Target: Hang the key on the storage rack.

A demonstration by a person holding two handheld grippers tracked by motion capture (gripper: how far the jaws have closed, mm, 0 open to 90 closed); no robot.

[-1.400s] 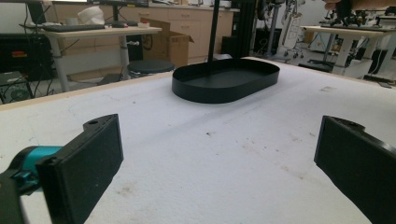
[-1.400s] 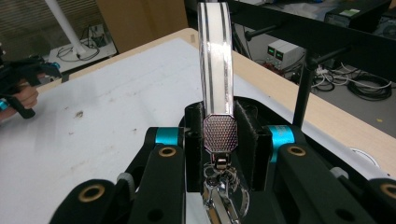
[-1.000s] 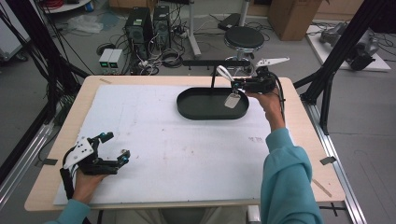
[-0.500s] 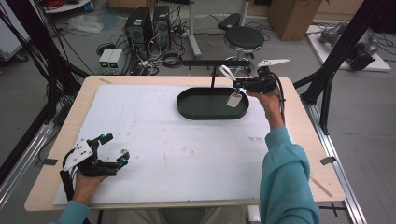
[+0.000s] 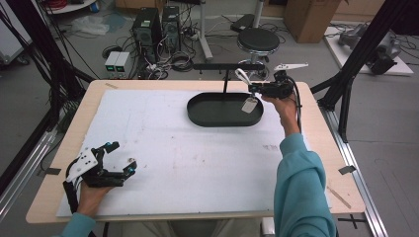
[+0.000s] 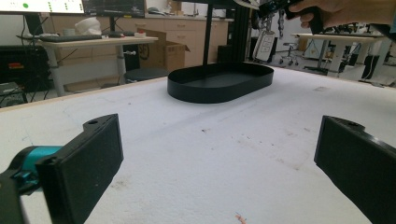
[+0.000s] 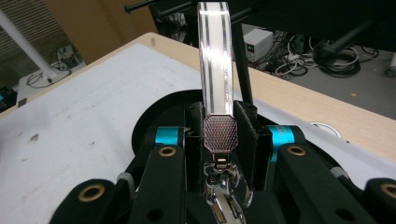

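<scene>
1. Standing up between the jaws of the right gripper [image 7: 218, 135], a white strap [image 7: 215, 51] with two dark stripes rises from a dark, honeycomb-textured clasp [image 7: 218, 132] that sits right in the gap.
2. The two black pads press on the clasp from both sides, so the jaws are closed on it; a silver clip [image 7: 223, 186] hangs below the clasp, toward the gripper body.
3. In the high view the right gripper [image 5: 257, 88] is held above the far right end of the black oval tray [image 5: 210, 117], with the strap [image 5: 242, 75] curving up and away from it and a pale tag [image 5: 249, 105] dangling over the tray.
4. A thin black stand [image 5: 226, 74] with a crossbar rises just behind the tray.
5. The left gripper [image 5: 121, 160] rests low over the white mat [image 5: 197, 163] at the near left corner of the table, well apart from the tray and the strap.
6. Its jaws stand wide open with nothing between them; in the left gripper view the bare mat [image 6: 210, 154] shows between the two pads, and the tray [image 6: 219, 84] lies farther off.
</scene>
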